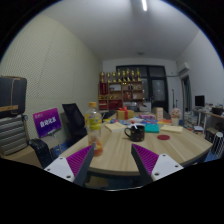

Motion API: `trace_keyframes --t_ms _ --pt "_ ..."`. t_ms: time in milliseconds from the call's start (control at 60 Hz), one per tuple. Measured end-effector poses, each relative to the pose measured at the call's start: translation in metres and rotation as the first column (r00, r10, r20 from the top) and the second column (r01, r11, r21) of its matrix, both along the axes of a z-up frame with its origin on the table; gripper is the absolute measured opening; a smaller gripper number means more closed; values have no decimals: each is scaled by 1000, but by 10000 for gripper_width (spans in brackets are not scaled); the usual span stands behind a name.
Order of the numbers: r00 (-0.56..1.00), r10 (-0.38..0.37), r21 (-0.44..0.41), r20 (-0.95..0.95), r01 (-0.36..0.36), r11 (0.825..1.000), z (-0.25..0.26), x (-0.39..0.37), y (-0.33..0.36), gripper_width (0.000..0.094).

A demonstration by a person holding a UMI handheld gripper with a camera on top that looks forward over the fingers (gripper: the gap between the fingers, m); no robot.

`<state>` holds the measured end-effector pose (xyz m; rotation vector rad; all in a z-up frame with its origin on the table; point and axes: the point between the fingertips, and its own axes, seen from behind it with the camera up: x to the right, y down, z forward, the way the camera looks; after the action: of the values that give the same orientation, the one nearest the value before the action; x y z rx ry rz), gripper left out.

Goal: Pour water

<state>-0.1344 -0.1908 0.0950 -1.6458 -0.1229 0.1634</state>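
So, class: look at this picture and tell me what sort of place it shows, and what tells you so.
Probably an office or meeting room. A long wooden table carries cups and bottles, black office chairs stand beside it, and shelves line the far wall. The gripper is open just above the table's near edge.

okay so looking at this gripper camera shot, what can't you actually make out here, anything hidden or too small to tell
- Gripper view: the clutter far beyond the tool on the wooden table is too small to identify.
- Gripper view: the yellow-capped bottle beyond the left finger is too small to show how full it is.
- Gripper view: the purple sign has text too small to read.
- Gripper view: the shelf at the back wall holds items too small to name.
- The tool is open, holding nothing.
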Motion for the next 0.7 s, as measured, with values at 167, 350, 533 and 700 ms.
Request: trace_keyframes --t_ms 167,350,533,700 --pt "996 47 12 76 -48 999 -10 -65 50 825" --pt "997 11 24 81 -13 1000 -16 -89 105 817" --pt "997 -55 85 46 51 995 5 -100 159 721" --pt "999 -49 71 14 48 996 -3 -97 176 512"
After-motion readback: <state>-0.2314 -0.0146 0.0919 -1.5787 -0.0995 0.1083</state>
